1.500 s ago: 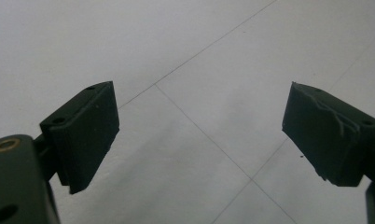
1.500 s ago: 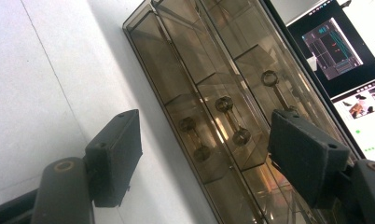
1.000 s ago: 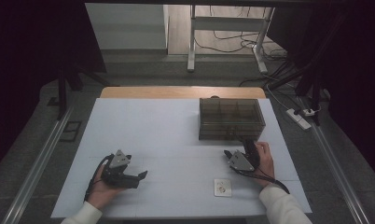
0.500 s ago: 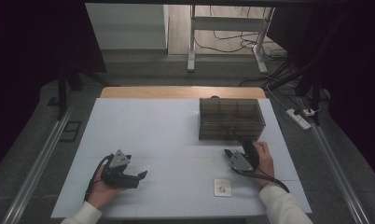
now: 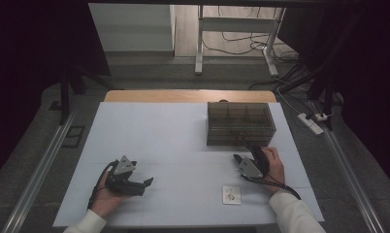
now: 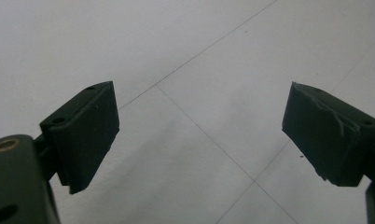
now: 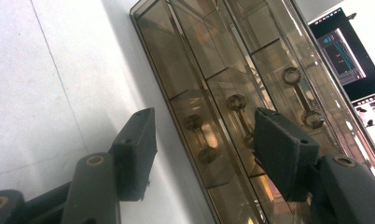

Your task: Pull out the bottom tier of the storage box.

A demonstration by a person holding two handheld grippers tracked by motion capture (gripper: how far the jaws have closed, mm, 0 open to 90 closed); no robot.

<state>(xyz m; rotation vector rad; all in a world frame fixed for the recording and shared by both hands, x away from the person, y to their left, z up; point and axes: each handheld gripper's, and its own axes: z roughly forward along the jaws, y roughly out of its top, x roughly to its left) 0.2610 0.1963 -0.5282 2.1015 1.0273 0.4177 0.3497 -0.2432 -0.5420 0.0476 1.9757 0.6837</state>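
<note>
White tabletop (image 5: 183, 145), ruled with thin seams, spreads beneath us while dark floor and trailing cables fill the room beyond. Nearest us, at six o'clock, lies a small white card (image 5: 232, 194) with faint marks. At eight o'clock our left gripper (image 5: 145, 183) rests low over bare table, its jaws spread wide around nothing. At four o'clock our right gripper (image 5: 240, 158) points toward the smoky transparent plastic compartment box (image 5: 239, 122), which sits just beyond it at one o'clock; its jaws have just been closing and now stand at a middling gap with nothing between them, framing the box's near wall in the right gripper view. Small ring-ended metal parts (image 7: 236, 102) show dimly through the tinted plastic. We judge the risk plain: a jaw tip so near the wall could nudge or skid the light box, or catch its rim instead of gripping cleanly.
</note>
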